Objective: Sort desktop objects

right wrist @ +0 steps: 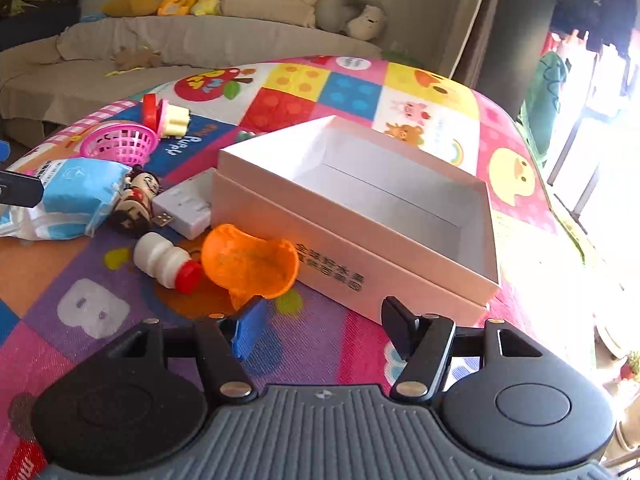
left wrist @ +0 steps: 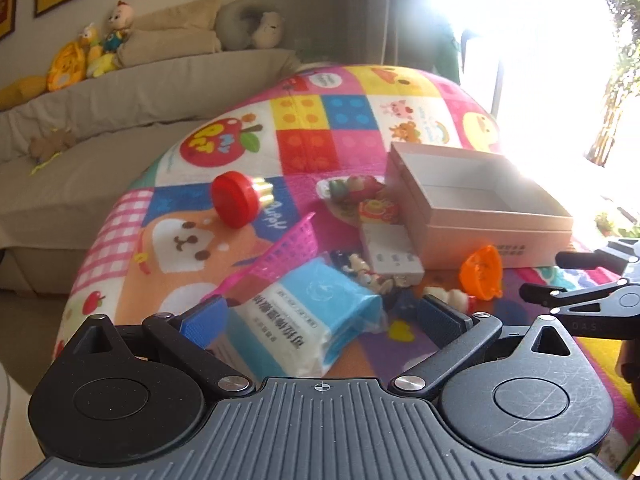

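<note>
My left claw (left wrist: pixel 320 316) is spread wide, its two blue-padded fingers on either side of a blue and white tissue pack (left wrist: pixel 308 316) lying on the colourful patchwork cloth (left wrist: pixel 304 120); I cannot tell whether the pads touch it. A pink basket (left wrist: pixel 280 252) lies tipped over just beyond the pack, and a red-capped toy (left wrist: pixel 240 198) rests farther off to the left. My right claw (right wrist: pixel 324 328) is also spread wide and holds nothing. Its left finger sits just beside an orange funnel (right wrist: pixel 248 264), which lies on its side against the near wall of an open white box (right wrist: pixel 400 256). Left of the funnel lie a small white bottle with a red cap (right wrist: pixel 166 262), a cartoon figurine (right wrist: pixel 138 200) and a white charger (right wrist: pixel 186 208).
</note>
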Motion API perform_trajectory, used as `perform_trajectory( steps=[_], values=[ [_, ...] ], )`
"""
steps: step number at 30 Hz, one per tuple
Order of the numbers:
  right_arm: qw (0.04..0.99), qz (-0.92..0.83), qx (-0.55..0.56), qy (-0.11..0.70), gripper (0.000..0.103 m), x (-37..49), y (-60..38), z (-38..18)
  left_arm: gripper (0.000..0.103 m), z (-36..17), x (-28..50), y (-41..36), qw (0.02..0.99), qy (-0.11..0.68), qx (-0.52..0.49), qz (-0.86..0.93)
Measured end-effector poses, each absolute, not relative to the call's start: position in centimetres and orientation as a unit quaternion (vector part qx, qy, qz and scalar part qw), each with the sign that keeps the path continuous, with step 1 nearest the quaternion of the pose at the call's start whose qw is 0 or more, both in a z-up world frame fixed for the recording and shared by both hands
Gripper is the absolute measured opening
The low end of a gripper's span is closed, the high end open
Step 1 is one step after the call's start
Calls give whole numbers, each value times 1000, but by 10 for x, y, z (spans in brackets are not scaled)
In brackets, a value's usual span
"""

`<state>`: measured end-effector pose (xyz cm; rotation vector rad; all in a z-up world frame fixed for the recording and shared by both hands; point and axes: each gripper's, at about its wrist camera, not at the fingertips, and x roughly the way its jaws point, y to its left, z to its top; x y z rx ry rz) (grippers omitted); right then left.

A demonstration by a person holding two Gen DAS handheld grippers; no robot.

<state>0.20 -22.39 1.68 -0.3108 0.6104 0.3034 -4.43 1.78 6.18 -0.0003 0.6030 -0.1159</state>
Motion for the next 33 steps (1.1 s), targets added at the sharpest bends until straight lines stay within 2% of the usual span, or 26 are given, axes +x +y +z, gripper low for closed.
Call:
perform_trajectory(
  steps=[5,9,12,15,17,18,19,24,29,33],
  values=[
    [942,132,-101,292,71,-11,-250,16,103,46,-30,-33,943,305,25,-128],
    [946,126,-69,290,72,-17,-262,15,101,25,-14,-63,940,305,68,-140],
    [948,127,-64,287,72,-21,-267,16,79,17,-1,-68,936,316,72,-136],
    [947,137,-57,285,72,-24,-270,20,77,14,6,-65,934,324,63,-135],
    [945,150,-47,288,72,-22,-269,22,64,14,4,-64,934,324,61,-138],
    [943,157,-42,290,72,-21,-267,23,50,13,3,-63,933,326,63,-139],
    [941,164,-39,292,72,-20,-264,24,48,14,0,-61,932,329,63,-141],
    [931,207,-43,297,72,-9,-240,31,48,16,-22,-45,930,334,60,-139],
    [920,223,-55,317,81,9,-212,28,49,17,-43,-28,928,344,52,-131],
    [917,207,-72,334,84,22,-187,17,61,14,-46,-23,928,348,41,-124]
  ],
)
